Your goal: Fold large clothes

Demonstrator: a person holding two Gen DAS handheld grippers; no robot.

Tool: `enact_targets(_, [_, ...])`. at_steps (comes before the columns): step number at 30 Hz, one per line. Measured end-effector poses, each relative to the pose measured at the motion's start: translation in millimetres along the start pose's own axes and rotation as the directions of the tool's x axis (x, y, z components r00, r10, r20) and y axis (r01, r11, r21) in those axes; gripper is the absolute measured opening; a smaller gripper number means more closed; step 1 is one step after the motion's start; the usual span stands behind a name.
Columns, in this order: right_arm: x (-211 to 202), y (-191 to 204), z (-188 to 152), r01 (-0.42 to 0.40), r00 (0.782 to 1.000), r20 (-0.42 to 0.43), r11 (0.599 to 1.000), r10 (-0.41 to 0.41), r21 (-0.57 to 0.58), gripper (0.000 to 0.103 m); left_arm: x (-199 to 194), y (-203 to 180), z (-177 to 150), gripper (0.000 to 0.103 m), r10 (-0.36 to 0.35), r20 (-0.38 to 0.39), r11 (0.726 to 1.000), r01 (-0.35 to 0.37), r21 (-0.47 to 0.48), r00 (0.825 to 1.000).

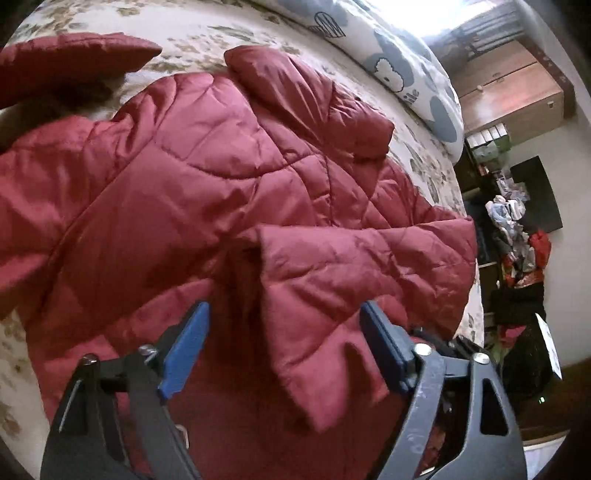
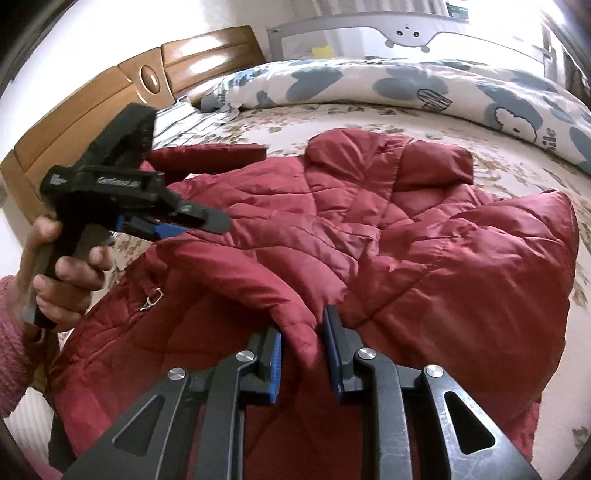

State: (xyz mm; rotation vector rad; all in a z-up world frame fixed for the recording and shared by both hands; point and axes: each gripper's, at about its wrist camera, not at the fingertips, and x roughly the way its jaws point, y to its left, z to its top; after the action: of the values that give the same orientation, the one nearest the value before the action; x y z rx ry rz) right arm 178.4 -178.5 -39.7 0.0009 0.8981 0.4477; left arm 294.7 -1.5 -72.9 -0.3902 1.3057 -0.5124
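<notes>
The right hand-held gripper (image 2: 301, 345) pinches a fold of the quilted red puffer jacket (image 2: 369, 236) directly ahead, while the left hand-held gripper (image 1: 284, 332) hovers wide open, empty, above it.

A: Where does the left wrist view sit?

B: Low and close over the red quilted jacket (image 1: 229, 192), looking along its own jaws across the bed (image 1: 207, 33) toward the patterned duvet (image 1: 406, 62) and a wooden cabinet (image 1: 517, 92) far right.

A: And the right wrist view?

B: Also close above the jacket (image 2: 369, 240), facing the wooden headboard (image 2: 110, 103) and duvet (image 2: 369, 85). It catches the left gripper (image 2: 177, 229) from the side. Both views share the jacket, the duvet and the floral bed sheet (image 2: 280, 122).
</notes>
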Motion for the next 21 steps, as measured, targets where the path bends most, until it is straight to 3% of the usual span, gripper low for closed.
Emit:
enact_targets(2, [3.3, 2.1, 0.0, -0.003, 1.000, -0.009, 1.000, 0.003, -0.007, 0.024, 4.1, 0.3, 4.1, 0.024, -0.005, -0.009, 1.000, 0.005, 0.001, 1.000])
enact_targets(3, [4.5, 3.0, 0.0, 0.006, 1.000, -0.014, 1.000, -0.006, -0.010, 0.026, 2.9, 1.5, 6.5, 0.014, -0.002, 0.002, 1.000, 0.002, 0.001, 1.000])
enact_targets(5, [5.2, 1.5, -0.4, 0.003, 1.000, -0.021, 1.000, -0.003, -0.007, 0.027, -4.9, 4.8, 7.2, 0.009, -0.017, 0.024, 1.000, 0.017, 0.004, 1.000])
enact_targets(6, [4.6, 0.9, -1.3, -0.009, 1.000, -0.024, 1.000, 0.009, 0.000, 0.034, -8.7, 5.5, 8.0, 0.008, -0.001, 0.041, 1.000, 0.000, 0.014, 0.999])
enact_targets(8, [0.2, -2.2, -3.5, -0.022, 1.000, -0.022, 1.000, 0.023, 0.013, 0.048, -19.6, 5.2, 9.6, 0.008, 0.069, 0.092, 0.996, -0.073, 0.049, 0.993])
enact_targets(10, [-6.8, -6.1, -7.3, -0.012, 1.000, -0.005, 1.000, 0.012, 0.020, 0.048, -31.3, 6.1, 10.7, 0.007, 0.126, 0.138, 0.989, -0.136, 0.064, 0.982])
enact_targets(14, [-24.3, -33.6, -7.5, 0.041, 0.998, 0.040, 0.994, -0.045, 0.104, 0.048, -53.3, 5.9, 6.8, 0.007, 0.290, 0.256, 0.939, -0.326, 0.108, 0.922])
enact_targets(18, [-31.9, -68.7, 3.9, 0.138, 0.984, 0.080, 0.968, -0.157, 0.210, 0.049, -41.4, 4.9, -0.4, 0.008, 0.392, 0.285, 0.876, -0.450, 0.174, 0.875])
enact_targets(20, [-24.1, -85.8, 11.3, 0.160, 0.980, 0.072, 0.953, -0.184, 0.257, 0.049, -29.9, -0.5, -4.2, 0.009, 0.449, 0.304, 0.831, -0.517, 0.204, 0.840])
enact_targets(21, [-16.6, -93.5, 14.6, 0.166, 0.981, 0.051, 0.947, -0.187, 0.276, 0.049, -30.4, -1.6, -5.9, 0.010, 0.461, 0.310, 0.819, -0.533, 0.211, 0.831])
